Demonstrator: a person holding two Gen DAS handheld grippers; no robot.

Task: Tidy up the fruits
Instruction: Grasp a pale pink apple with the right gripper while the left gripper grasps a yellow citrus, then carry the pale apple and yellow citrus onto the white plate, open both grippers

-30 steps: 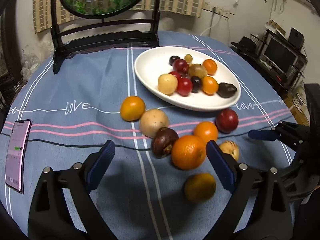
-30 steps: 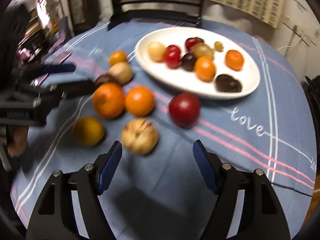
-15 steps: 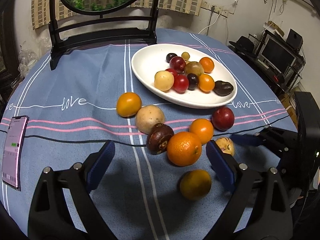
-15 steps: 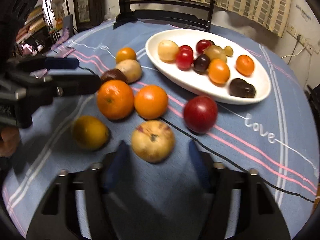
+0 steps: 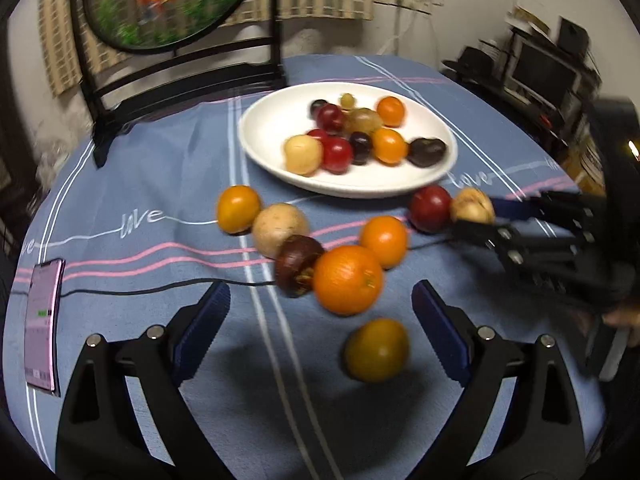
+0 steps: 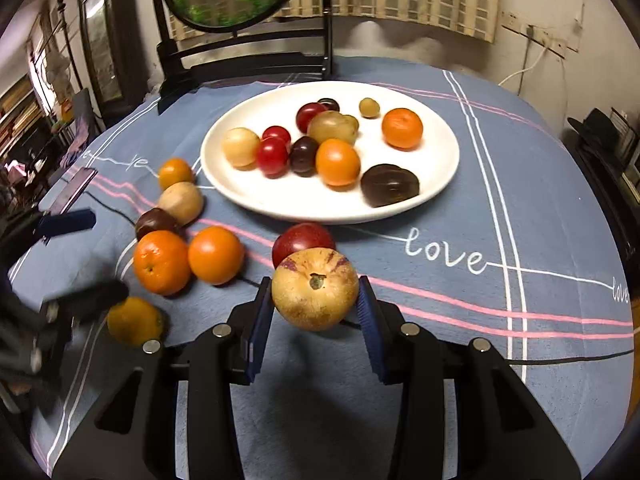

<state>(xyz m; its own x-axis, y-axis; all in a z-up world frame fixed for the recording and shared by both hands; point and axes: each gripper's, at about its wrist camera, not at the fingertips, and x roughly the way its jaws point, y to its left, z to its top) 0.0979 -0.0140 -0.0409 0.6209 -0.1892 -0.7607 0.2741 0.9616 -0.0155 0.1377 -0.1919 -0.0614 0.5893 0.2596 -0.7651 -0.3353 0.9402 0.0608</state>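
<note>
Where blue striped cloth covers the bench, a round pale yellow fruit with faint purple streaks and a small dry stem scar, clamped between the blue pads of the right hand-held gripper and lifted clear of the cloth, just in front of a dark red fruit. Seen from the left wrist too: same pale yellow fruit pinched at the tip of the right hand-held gripper, close beside the dark red fruit and near the rim of the white plate. Compared with a second ago: pale fruit then resting on the cloth ahead of wide-spread right jaws; jaws just closed in on it, fruit now between them and raised. Left hand-held gripper spread wide and empty, hovering over a dull yellow-orange fruit lying on the cloth between its fingers without contact. Loose on the cloth nearby: a large orange, a smaller orange, a dark brown mangosteen, a tan fruit and a yellow-orange fruit. On the plate, a cluster of red, orange, dark and pale fruits. At the left edge, a phone lying flat.
</note>
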